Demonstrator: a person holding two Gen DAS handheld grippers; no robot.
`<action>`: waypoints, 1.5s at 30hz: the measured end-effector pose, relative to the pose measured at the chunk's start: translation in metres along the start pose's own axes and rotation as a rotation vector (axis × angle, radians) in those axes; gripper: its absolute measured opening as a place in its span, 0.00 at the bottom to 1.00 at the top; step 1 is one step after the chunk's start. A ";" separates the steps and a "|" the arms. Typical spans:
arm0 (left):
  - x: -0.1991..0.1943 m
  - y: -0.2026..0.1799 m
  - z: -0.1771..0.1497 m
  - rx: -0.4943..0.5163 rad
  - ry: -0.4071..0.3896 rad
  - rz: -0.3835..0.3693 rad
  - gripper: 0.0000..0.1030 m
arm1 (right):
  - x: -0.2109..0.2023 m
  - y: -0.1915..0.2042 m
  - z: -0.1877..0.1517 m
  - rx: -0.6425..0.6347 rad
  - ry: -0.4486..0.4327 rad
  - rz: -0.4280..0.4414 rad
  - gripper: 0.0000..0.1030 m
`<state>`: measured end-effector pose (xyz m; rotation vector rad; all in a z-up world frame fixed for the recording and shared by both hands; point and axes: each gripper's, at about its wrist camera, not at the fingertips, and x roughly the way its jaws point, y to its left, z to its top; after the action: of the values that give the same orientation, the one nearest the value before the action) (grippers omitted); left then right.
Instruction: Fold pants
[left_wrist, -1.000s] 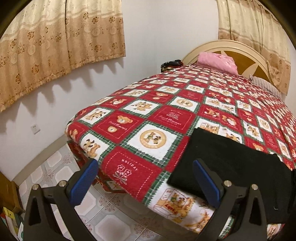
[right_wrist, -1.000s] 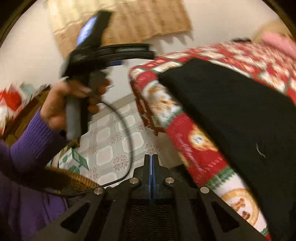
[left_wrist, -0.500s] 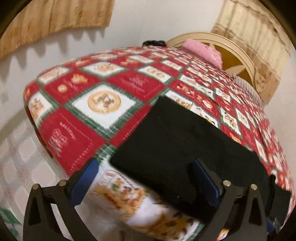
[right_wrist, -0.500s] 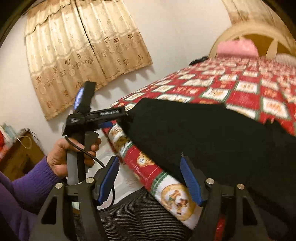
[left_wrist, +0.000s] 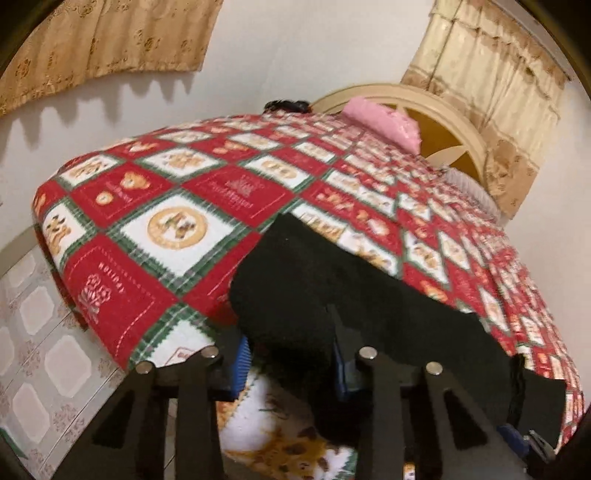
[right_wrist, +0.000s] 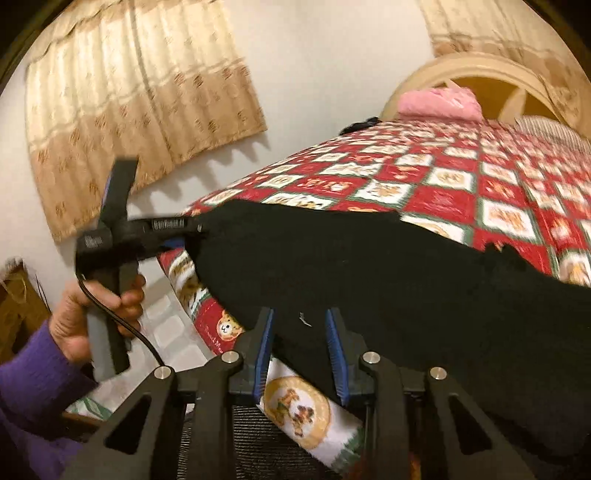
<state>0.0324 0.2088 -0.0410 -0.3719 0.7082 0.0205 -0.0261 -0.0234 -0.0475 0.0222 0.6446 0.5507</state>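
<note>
Clearly one pair of black pants (left_wrist: 332, 295) lies at the bed's (left_wrist: 166, 206) near edge. Both jaws have just been closing with its hem between them: left gripper (left_wrist: 291, 358) and right gripper (right_wrist: 301, 332). Only the right view shows a hand (right_wrist: 79, 317).

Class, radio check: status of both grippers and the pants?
Left gripper and right gripper just closed on the black pants' near edge. Pants flat on quilt. Nothing obstructing.
</note>
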 end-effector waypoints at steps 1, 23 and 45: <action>-0.001 0.000 0.001 -0.003 -0.003 -0.010 0.36 | 0.004 0.004 0.001 -0.022 0.006 -0.012 0.29; 0.006 0.007 -0.002 -0.031 0.017 0.020 0.33 | 0.004 0.003 -0.012 0.043 0.200 0.273 0.03; -0.081 -0.227 -0.054 0.639 -0.174 -0.519 0.23 | -0.162 -0.170 -0.027 0.573 -0.289 -0.193 0.03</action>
<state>-0.0304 -0.0129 0.0470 0.0708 0.3979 -0.6446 -0.0668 -0.2533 -0.0092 0.5628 0.4967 0.1571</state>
